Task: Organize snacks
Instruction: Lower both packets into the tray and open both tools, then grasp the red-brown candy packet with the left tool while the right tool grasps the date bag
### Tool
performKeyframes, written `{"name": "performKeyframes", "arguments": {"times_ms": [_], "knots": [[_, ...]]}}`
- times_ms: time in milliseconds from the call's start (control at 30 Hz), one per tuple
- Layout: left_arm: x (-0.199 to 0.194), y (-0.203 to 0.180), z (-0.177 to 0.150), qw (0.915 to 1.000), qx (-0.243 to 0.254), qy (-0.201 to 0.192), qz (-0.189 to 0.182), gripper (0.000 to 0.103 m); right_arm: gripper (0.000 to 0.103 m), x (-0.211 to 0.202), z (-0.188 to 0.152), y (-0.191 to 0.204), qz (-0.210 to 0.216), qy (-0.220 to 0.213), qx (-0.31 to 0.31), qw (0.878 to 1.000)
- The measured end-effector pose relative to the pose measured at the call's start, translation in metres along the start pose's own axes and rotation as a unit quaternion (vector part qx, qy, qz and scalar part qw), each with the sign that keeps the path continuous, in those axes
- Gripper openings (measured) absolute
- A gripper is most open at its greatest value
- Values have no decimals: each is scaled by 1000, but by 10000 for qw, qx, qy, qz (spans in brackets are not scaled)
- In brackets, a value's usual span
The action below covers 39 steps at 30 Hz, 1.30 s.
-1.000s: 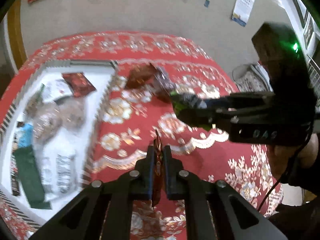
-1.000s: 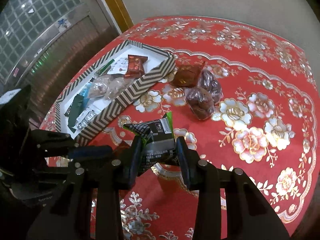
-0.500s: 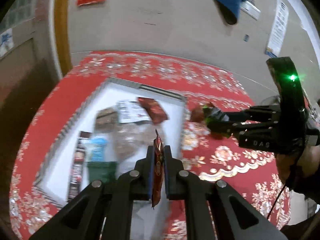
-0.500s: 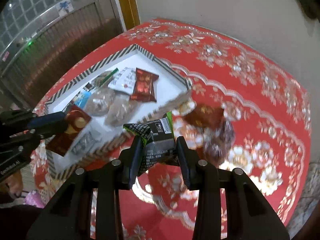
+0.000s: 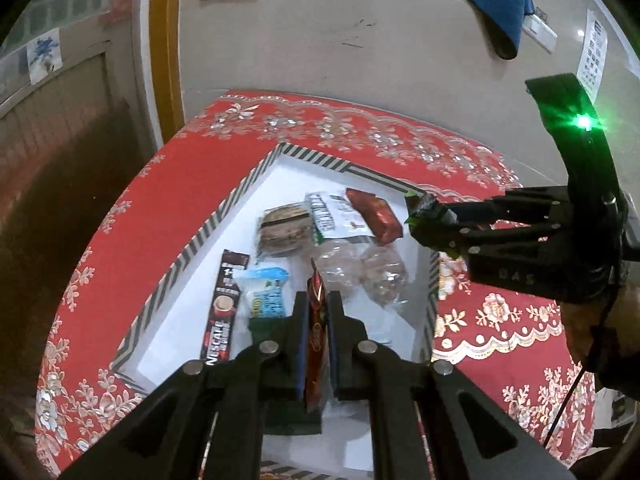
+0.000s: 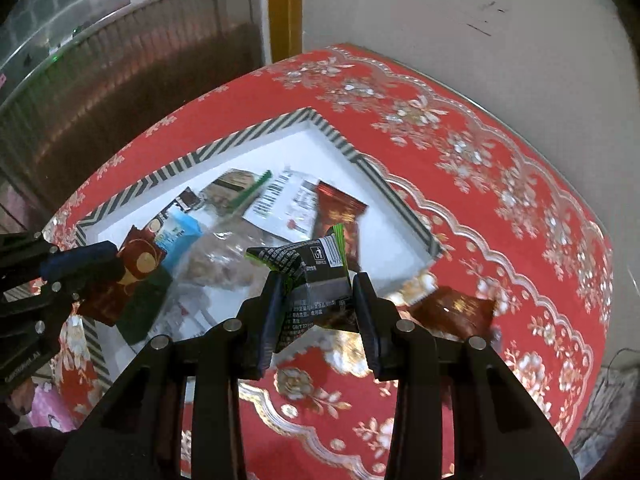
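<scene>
My left gripper (image 5: pixel 318 304) is shut on a thin red snack packet (image 5: pixel 316 332), held edge-on above the striped box (image 5: pixel 224 216). In the right wrist view the same packet (image 6: pixel 134 268) hangs over the box's near left part. My right gripper (image 6: pixel 316 284) is shut on a black and green snack packet (image 6: pixel 316 276), held over the box's right rim (image 6: pixel 400 208); it also shows in the left wrist view (image 5: pixel 424 216). Inside the box lie a Nescafe stick (image 5: pixel 224 312), a blue packet (image 5: pixel 266 292), clear-wrapped cakes (image 5: pixel 360 264), a white packet (image 5: pixel 336 216) and a red packet (image 5: pixel 376 216).
A red flowered cloth (image 6: pixel 500 208) covers the round table. A brown snack packet (image 6: pixel 456 312) lies on the cloth right of the box. A wall (image 6: pixel 460 20) and a metal shutter (image 6: pixel 100 72) stand behind the table.
Both grippers have swung left from over the cloth to over the box, each still holding its packet. The loose brown snacks now lie to the right.
</scene>
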<state>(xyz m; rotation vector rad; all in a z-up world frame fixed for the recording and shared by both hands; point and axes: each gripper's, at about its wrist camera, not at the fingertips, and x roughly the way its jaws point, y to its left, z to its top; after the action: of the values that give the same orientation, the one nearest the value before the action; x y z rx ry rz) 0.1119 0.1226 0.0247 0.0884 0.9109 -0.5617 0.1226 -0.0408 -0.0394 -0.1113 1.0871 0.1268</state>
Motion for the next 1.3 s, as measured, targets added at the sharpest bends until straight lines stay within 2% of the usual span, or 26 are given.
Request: {"name": "performKeyframes", "arguments": {"times_ms": [367,433,500,567,600,667,800,900,967,1000,1033,1067,1100,1167,1200,1233,1300], "knots": [[9,7,6,10000,58,43,-16,10,35,21,15,19,53,147,-85,9998],[10,5,7,9999,139,58,49,11,35,24,17,21,218,176,-97,9996],[10,3,7,9996,203,43,175,22,38,27,19,22,475,245,-92,9985],[10,2,7,9995,186,33,250,84,43,26,19,20,589,211,53,9980],[6,2,6,9995,178,-78,239,92,43,23,18,18,635,121,121,9978],[-2,-2,6,9989,258,-323,204,94,43,13,17,11,638,-79,244,9976],[-13,-19,8,9971,538,-526,63,94,43,-20,8,-13,493,-672,433,9956],[-21,-38,13,9947,743,-710,-83,96,43,-50,-8,-30,67,-1171,356,9925],[-23,-52,15,9926,858,-837,-211,101,43,-88,-31,-49,-383,-1853,370,9812],[-23,-60,16,9916,911,-885,-237,102,56,-102,-42,-58,-577,-2080,438,9754],[-21,-67,16,9908,972,-905,-255,103,91,-110,-49,-66,-735,-2169,513,9721],[-19,-76,17,9903,1035,-889,-277,103,103,-116,-62,-79,-1038,-2208,662,9675],[-14,-84,17,9899,1093,-846,-331,103,103,-116,-72,-90,-1216,-2151,767,9659],[-6,-99,17,9896,1149,-745,-450,103,103,-93,-92,-123,-1330,-1209,1076,9778],[-1,-106,16,9891,1157,-703,-571,103,102,-80,-102,-136,-1360,-748,1287,9795],[5,-113,14,9884,1162,-640,-739,103,99,-62,-119,-154,-1354,-192,1637,9770],[15,-126,8,9867,1190,-437,-1019,103,89,-47,-143,-170,-1171,192,1985,9729]]}}
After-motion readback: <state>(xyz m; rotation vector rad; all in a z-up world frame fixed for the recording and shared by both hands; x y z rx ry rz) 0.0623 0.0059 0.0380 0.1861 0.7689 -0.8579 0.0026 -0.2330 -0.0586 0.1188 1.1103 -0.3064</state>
